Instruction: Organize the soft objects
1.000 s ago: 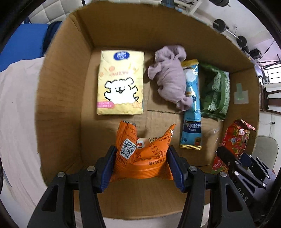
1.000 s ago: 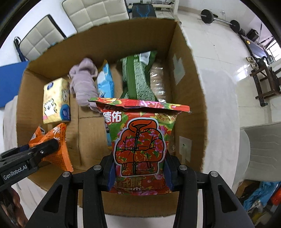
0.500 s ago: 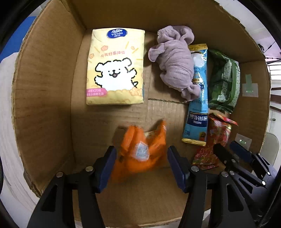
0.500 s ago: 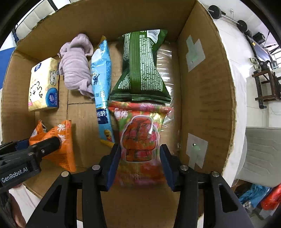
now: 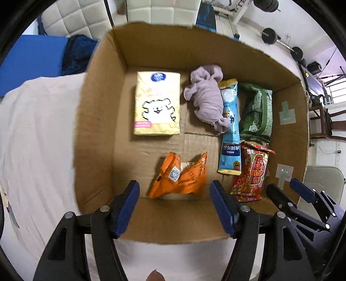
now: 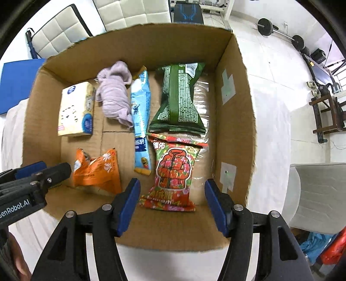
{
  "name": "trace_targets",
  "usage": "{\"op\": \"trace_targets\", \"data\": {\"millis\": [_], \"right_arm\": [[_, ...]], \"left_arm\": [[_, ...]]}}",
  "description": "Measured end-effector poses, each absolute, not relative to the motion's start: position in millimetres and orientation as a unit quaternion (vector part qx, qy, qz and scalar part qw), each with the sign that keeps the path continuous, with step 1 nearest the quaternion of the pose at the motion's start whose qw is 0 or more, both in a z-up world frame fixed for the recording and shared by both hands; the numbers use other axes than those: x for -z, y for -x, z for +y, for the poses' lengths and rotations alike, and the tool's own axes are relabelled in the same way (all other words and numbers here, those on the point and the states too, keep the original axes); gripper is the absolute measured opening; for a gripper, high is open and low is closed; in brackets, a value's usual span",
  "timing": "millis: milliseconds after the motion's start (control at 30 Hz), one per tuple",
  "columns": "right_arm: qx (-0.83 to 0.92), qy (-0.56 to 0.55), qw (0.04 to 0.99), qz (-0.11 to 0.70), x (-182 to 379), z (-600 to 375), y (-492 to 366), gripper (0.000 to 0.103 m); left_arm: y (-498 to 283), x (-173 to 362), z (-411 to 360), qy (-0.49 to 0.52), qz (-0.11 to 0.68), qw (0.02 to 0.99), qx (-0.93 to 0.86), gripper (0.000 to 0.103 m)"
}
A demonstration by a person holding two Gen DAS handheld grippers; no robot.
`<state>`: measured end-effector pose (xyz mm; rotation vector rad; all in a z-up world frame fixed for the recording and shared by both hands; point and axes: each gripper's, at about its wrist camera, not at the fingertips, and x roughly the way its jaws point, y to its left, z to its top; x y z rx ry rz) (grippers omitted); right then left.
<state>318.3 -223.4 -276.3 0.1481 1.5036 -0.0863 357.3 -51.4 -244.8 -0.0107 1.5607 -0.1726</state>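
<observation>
An open cardboard box (image 5: 97, 121) (image 6: 235, 121) holds several soft items. An orange snack bag (image 5: 179, 179) (image 6: 97, 170) lies on the box floor just beyond my left gripper (image 5: 174, 198), which is open and empty over the near wall. A red flowered snack bag (image 6: 173, 173) (image 5: 253, 173) lies flat just beyond my right gripper (image 6: 170, 198), also open and empty. Further in lie a yellow tissue pack (image 5: 157, 106) (image 6: 75, 110), a lilac cloth (image 5: 207, 97) (image 6: 114, 97), a blue sachet (image 5: 230, 129) (image 6: 140, 121) and a green bag (image 5: 257, 112) (image 6: 179, 99).
The box stands on a pale cloth-covered surface (image 5: 39, 140). A blue mat (image 5: 30, 60) and white padded chairs (image 6: 132, 13) lie behind it. A grey seat (image 6: 317, 194) stands to the right, with barbell weights (image 6: 266, 27) on the floor beyond.
Both grippers lowered their bags into the box, opened and let go. They have since drawn back and up, leaving the orange and red bags lying on the box floor.
</observation>
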Motion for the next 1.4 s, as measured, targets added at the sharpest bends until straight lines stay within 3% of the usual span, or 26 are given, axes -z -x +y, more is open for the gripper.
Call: {"op": "trace_targets", "data": {"millis": [67,100,133,200,267,467,867,1400], "right_arm": [[0.034,-0.067,0.73,0.679,266,-222,-313,0.064],[0.033,-0.067,0.734,0.676,262,-222,-310,0.064],[0.032,-0.067,0.736,0.673,258,-219,-305,0.065],[0.027,-0.068,0.742,0.667,252,-217,-299,0.079],[0.028,-0.069,0.746,0.662,250,-216,-296,0.094],[0.044,-0.072,0.752,0.653,244,-222,-287,0.102],[0.042,-0.07,0.773,0.629,209,-224,-256,0.102],[0.022,-0.088,0.844,0.529,67,-221,-130,0.103]], "left_arm": [[-350,237,-52,-0.005,0.69,0.72,0.072,0.066],[-348,233,-52,-0.008,0.685,0.726,0.068,0.072],[-347,230,-50,-0.009,0.68,0.73,0.066,0.084],[-343,225,-47,-0.005,0.671,0.739,0.061,0.092],[-338,223,-42,-0.006,0.662,0.748,0.053,0.095],[-327,213,-40,-0.013,0.64,0.767,0.043,0.099],[-288,172,-42,-0.018,0.599,0.8,0.029,0.099],[-171,42,-39,-0.016,0.527,0.848,0.043,0.099]]}}
